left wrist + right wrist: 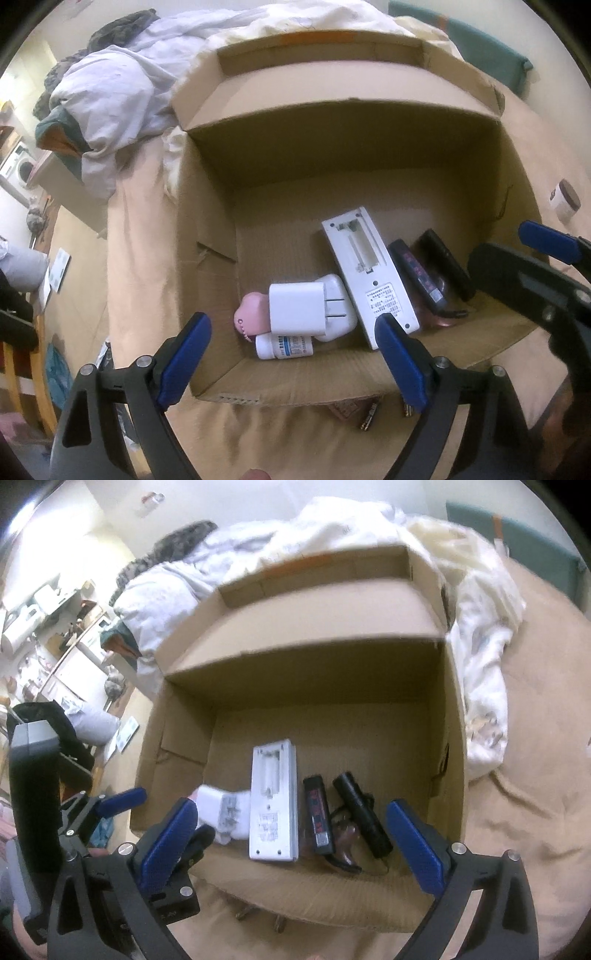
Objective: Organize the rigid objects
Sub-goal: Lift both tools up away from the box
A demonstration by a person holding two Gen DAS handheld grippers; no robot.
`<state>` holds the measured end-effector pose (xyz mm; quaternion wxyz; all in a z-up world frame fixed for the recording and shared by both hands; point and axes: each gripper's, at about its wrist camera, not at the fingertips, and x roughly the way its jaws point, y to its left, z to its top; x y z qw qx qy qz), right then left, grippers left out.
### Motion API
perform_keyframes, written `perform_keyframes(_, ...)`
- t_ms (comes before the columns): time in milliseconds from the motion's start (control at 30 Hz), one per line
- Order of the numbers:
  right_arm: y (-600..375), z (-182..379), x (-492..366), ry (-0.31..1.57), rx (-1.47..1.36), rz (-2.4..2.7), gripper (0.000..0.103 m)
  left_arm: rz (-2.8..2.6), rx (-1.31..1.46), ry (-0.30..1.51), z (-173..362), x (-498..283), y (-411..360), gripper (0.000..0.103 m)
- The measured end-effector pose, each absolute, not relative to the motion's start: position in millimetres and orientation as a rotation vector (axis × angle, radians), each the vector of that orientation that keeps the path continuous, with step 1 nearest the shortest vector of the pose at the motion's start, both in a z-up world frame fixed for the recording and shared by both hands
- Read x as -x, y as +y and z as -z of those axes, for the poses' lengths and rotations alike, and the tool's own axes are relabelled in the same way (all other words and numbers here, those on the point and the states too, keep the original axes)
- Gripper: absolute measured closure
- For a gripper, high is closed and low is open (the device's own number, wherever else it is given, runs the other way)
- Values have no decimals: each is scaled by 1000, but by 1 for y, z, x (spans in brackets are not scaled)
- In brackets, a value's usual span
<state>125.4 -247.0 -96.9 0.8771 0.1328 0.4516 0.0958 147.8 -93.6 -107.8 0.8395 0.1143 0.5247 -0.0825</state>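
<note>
We hold both tools over an open cardboard box [369, 155] that sits on a bed covered in a beige sheet [140, 258].

Our left hand-held gripper [295, 354] hangs at the near rim of the box with its blue-padded fingers [184, 354] spread wide and nothing between them. Our right hand-held gripper [291, 845] is likewise spread and empty above the near edge; in the left view it shows at 3 o'clock as a black frame with a blue pad [546, 240].

The things lie on the box floor, gathered toward the near wall. In the left view a white remote [369, 277] lies back-up with its battery bay uncovered. At its 9 o'clock sits a white charger plug [306, 306], prongs pointing toward the remote, resting on another white piece. A pink item [251, 314] touches the charger at 9 o'clock, and a small white bottle [284, 347] lies on its side at the charger's 6 o'clock. At the remote's 3 o'clock lie a dark flat device with a red label [417, 277] and a black cylinder [443, 262], side by side.

Outside the box, two batteries [369, 417] lie on the sheet by the near wall, and a small jar [565, 201] stands at 3 o'clock. Rumpled white bedding [122, 85] is heaped at 11 o'clock.
</note>
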Motion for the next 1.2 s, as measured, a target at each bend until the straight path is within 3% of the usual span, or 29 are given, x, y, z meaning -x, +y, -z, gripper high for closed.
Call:
perform_keyframes(600,-257,60,-74,812,-313,-231,0,143,-133,1102,68,-85,-43,14)
perform_keyframes(1200,-243,104,-36,1049,-150,-256,0,96,-40,1141,81,-86,-34,14)
